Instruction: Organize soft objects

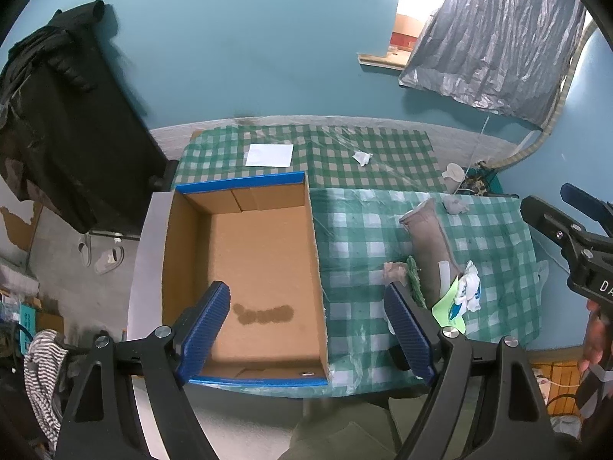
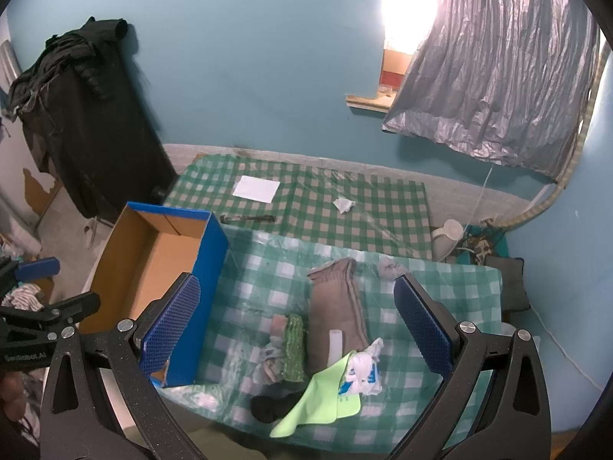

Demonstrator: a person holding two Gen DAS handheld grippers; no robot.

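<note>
An empty cardboard box (image 1: 245, 260) with a blue rim stands on the left of the checked tablecloth (image 1: 364, 237). My left gripper (image 1: 306, 291) hovers open above the box's right wall, nothing between its fingers. To the right lies a pile of soft things: a folded brown-grey cloth (image 2: 337, 306), a green scrubby cloth (image 2: 293, 345), a light green cloth (image 2: 318, 398), a white and blue bundle (image 2: 362, 372), a black sock (image 2: 268, 408) and a small grey rag (image 2: 389, 268). My right gripper (image 2: 297, 281) hangs open above this pile, touching none of it.
A white sheet of paper (image 1: 270, 154) and a crumpled tissue (image 1: 362, 158) lie on the far cloth. A white jug (image 2: 448, 232) stands at the back right. Black clothes (image 1: 65, 134) hang at the left, and a grey curtain (image 1: 498, 38) hangs at the upper right.
</note>
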